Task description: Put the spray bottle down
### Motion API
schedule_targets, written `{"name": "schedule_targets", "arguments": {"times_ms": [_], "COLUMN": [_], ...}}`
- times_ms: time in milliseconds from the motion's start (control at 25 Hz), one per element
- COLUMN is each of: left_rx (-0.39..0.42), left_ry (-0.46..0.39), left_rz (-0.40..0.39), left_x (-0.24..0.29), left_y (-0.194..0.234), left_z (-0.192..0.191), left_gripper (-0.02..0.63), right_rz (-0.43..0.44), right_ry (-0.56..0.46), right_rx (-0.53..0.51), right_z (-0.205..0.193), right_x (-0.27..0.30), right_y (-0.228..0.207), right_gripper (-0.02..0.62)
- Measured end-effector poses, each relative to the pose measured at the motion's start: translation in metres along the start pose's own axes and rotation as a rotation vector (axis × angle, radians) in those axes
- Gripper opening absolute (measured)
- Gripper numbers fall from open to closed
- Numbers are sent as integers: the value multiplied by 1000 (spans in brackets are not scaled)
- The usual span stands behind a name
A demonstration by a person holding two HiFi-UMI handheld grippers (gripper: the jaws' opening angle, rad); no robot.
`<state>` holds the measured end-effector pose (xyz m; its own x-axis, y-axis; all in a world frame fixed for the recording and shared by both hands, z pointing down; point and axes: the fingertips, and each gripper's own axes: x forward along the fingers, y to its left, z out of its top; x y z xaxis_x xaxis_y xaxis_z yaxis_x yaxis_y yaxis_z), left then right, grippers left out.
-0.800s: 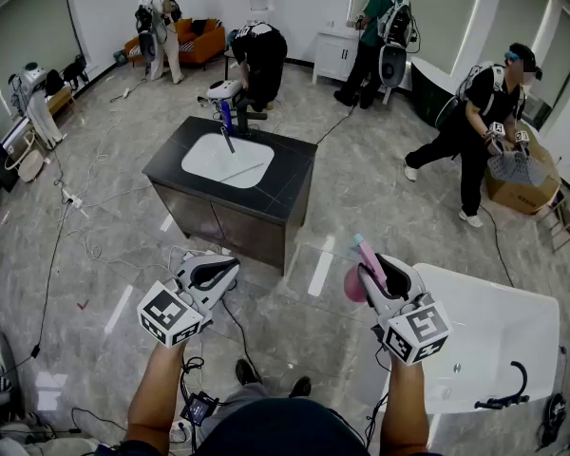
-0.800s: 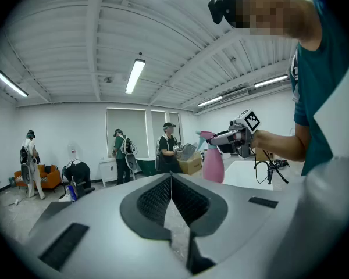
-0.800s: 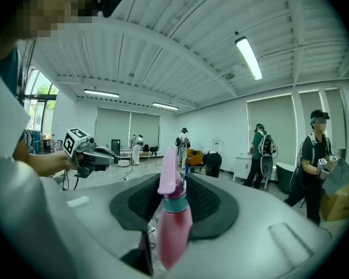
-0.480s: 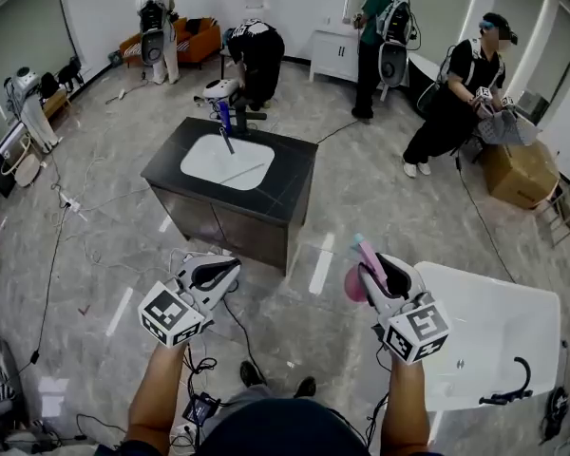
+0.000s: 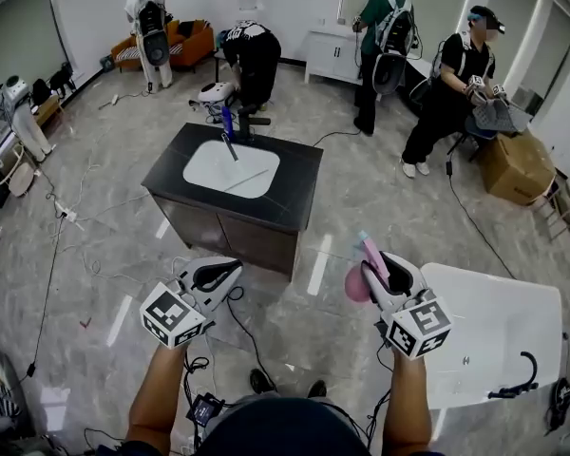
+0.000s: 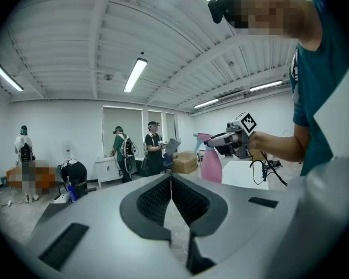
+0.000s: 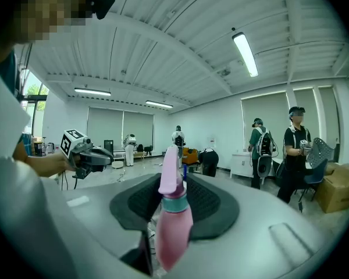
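Note:
A pink spray bottle [image 5: 358, 281] with a pale blue collar hangs in the air, gripped by my right gripper [image 5: 370, 262], which is shut on it. In the right gripper view the bottle [image 7: 173, 228] stands upright between the dark pads, nozzle up. The left gripper [image 5: 212, 275] is held out at the same height, jaws together and nothing in them; in the left gripper view its pads [image 6: 157, 197] meet in a line. That view also shows the bottle [image 6: 211, 166] off to the right, held level by the right gripper [image 6: 232, 141].
Ahead stands a black counter [image 5: 287, 190] with a white sink and a blue bottle [image 5: 227, 122] at its back edge. A white tub [image 5: 499, 335] lies below my right hand. Cables trail over the floor [image 5: 104, 245]. Several people work at the back, by a cardboard box [image 5: 518, 167].
Both grippers hold nearly still, the bottle unmoved in the right one. The person at the back right has straightened from a bend and sat near the box.

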<state>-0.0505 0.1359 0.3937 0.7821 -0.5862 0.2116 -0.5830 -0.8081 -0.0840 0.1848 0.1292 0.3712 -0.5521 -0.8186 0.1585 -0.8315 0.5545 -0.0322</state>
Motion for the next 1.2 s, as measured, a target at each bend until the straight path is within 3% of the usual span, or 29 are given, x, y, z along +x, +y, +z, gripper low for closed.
{"name": "schedule_targets", "arguments": {"times_ms": [560,1200], "left_rx": [-14,-43], "left_ry": [-26,15], "left_rz": [-1,149], "left_x": [-33,19], "left_y": [75,130], "left_z": [-14,-16], "left_gripper": [5,5], "right_rz": [28,186], "right_ry": [1,8], "right_rx": [-14,-5], "right_z": [11,12], "right_x": [92,183], "right_y": [38,-27], "right_gripper": [135,135]}}
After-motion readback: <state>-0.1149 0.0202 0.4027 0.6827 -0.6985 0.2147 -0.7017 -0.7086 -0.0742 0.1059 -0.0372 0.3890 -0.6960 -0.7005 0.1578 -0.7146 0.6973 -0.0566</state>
